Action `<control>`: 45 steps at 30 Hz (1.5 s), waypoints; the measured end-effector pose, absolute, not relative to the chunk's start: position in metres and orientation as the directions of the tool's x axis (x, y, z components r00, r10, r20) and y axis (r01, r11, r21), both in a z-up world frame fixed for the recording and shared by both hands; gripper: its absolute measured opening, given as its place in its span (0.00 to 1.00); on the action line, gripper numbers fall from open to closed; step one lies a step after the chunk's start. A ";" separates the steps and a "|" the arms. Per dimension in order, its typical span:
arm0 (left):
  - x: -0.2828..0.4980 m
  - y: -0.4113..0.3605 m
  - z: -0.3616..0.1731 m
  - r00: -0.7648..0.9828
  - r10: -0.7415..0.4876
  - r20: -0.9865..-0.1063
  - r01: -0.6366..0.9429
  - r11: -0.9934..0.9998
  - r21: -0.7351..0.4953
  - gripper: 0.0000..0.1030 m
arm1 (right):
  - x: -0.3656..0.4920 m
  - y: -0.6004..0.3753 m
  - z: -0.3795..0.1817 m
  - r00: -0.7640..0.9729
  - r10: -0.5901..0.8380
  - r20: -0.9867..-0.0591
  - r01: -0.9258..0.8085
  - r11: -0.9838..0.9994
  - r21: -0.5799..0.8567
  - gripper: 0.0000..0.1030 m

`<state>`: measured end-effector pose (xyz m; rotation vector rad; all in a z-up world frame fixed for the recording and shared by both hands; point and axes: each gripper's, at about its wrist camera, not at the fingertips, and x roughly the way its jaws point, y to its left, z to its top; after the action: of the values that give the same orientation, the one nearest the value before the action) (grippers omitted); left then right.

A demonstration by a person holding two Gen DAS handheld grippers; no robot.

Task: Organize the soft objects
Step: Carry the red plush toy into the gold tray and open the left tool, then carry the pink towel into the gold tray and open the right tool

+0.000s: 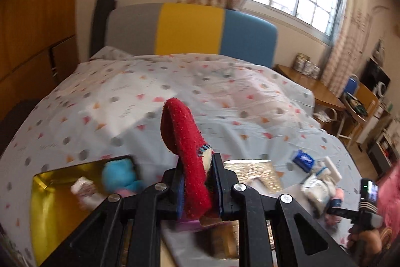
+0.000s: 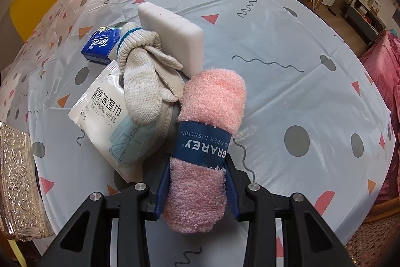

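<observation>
My left gripper (image 1: 196, 182) is shut on a red fuzzy sock (image 1: 183, 142) and holds it up above the bed, over a gold tin (image 1: 57, 194) that holds a blue plush toy (image 1: 117, 174). My right gripper (image 2: 197, 182) is shut on a rolled pink dishcloth (image 2: 210, 106) with a blue paper band, lying on the patterned sheet. Next to it lie knotted beige socks (image 2: 147, 71), a white sponge block (image 2: 172, 34), a pack of cleaning wipes (image 2: 110, 121) and a blue tissue pack (image 2: 100, 44).
A silver embossed tin lid (image 2: 17, 182) lies at the left edge of the right wrist view. The bed has a grey, yellow and blue headboard (image 1: 190, 29). A wooden desk (image 1: 312, 86) and chairs stand at the right. A pink blanket (image 2: 382, 81) hangs at the right.
</observation>
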<state>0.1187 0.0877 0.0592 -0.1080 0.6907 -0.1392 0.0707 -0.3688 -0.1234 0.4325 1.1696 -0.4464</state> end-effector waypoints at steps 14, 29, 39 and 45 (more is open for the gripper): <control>0.086 0.257 -0.061 0.590 0.014 -0.807 -0.321 0.921 -0.219 0.19 | 0.073 -0.352 -0.121 0.317 -0.141 -0.938 0.527 0.848 0.050 0.37; 0.089 0.231 -0.083 0.593 -0.021 -0.805 -0.263 0.940 -0.218 0.65 | 0.073 -0.336 -0.123 0.306 -0.169 -0.937 0.509 0.860 0.012 0.37; 0.041 0.212 -0.057 0.671 0.105 -0.734 -0.243 0.966 -0.084 0.71 | 0.072 -0.348 -0.121 0.320 -0.157 -0.934 0.522 0.852 0.036 0.36; 0.027 0.197 -0.046 0.696 0.075 -0.714 -0.191 0.978 -0.083 0.73 | 0.067 -0.364 -0.104 0.399 -0.172 -0.900 0.562 0.822 0.092 0.35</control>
<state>0.0269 0.1969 -0.0456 -0.1555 0.7881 0.1494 0.0666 -0.3643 -0.1035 0.4160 1.0660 -0.4813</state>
